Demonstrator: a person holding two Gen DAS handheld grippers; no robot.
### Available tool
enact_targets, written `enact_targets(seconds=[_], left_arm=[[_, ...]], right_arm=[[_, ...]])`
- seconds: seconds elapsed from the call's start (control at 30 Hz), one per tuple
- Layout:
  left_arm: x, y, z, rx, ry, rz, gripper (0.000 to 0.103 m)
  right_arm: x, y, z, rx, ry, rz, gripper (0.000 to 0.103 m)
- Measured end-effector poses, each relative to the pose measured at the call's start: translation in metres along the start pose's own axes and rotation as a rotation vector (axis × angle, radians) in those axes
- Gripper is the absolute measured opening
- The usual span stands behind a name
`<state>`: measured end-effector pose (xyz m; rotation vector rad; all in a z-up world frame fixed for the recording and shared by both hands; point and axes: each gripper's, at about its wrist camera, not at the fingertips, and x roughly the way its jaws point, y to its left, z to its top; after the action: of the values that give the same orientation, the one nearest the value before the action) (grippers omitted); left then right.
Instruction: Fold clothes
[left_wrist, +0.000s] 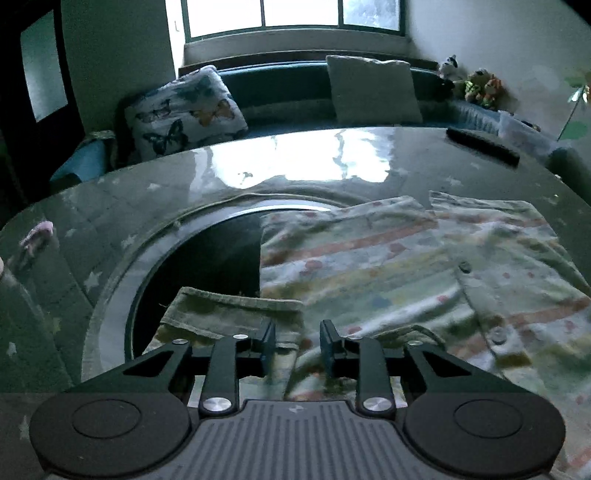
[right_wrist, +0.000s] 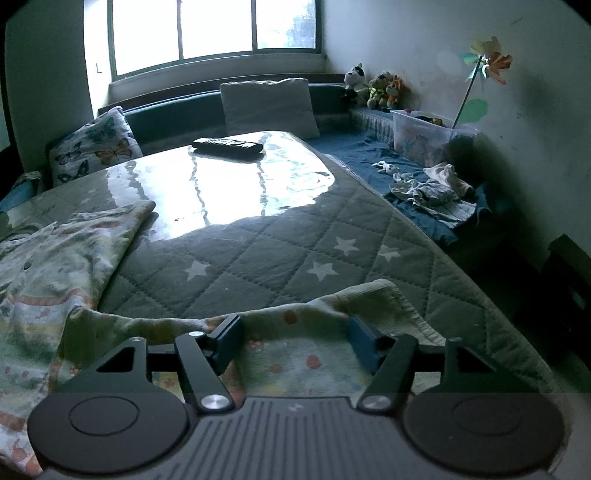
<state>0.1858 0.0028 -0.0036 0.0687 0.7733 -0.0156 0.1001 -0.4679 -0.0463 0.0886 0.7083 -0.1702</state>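
Observation:
A small pastel shirt (left_wrist: 388, 258) with stripes, dots and buttons lies spread on the quilted star-print table (left_wrist: 110, 206). In the left wrist view one sleeve (left_wrist: 221, 314) sticks out over a dark round inset (left_wrist: 207, 266). My left gripper (left_wrist: 297, 345) hovers at that sleeve's base, with a narrow gap between the fingers, cloth showing under it and no pad pressing. In the right wrist view the shirt (right_wrist: 48, 266) trails off to the left. Its other sleeve (right_wrist: 369, 295) lies under my right gripper (right_wrist: 295, 339), whose jaws stand wide apart around the fabric without pinching it.
A black remote (right_wrist: 227, 144) lies at the table's (right_wrist: 258, 251) far end. Behind it is a sofa with a butterfly cushion (left_wrist: 184, 110) and a plain one. To the right, a loose pile of clothes (right_wrist: 432, 195) and a clear bin (right_wrist: 424, 136) sit on a blue bench.

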Motion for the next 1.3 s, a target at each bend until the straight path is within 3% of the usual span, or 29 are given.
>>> enact_targets(seconds=[0.07, 0.1, 0.4, 0.63, 0.9, 1.3], left_arm=[[-0.003, 0.007, 0.0, -0.024, -0.01, 0.001, 0.007], [-0.005, 0.011, 0.0, -0.035, -0.014, 0.002, 0.005], [-0.075, 0.079, -0.008, -0.207, -0.161, 0.088, 0.003], [-0.127, 0.132, -0.043, -0.314, -0.219, 0.189, 0.003], [-0.143, 0.173, -0.096, -0.375, -0.162, 0.277, 0.003], [-0.133, 0.179, -0.135, -0.358, -0.079, 0.333, 0.003]], right_arm=[[0.0, 0.0, 0.0, 0.0, 0.0, -0.001, 0.067], [0.0, 0.001, 0.0, 0.001, 0.0, -0.002, 0.067], [-0.001, 0.002, 0.0, 0.001, 0.002, -0.004, 0.067], [-0.003, 0.005, -0.001, 0.012, 0.003, -0.006, 0.067], [-0.011, 0.012, -0.005, 0.001, 0.012, 0.003, 0.067], [-0.003, 0.018, -0.003, -0.003, 0.01, 0.002, 0.07]])
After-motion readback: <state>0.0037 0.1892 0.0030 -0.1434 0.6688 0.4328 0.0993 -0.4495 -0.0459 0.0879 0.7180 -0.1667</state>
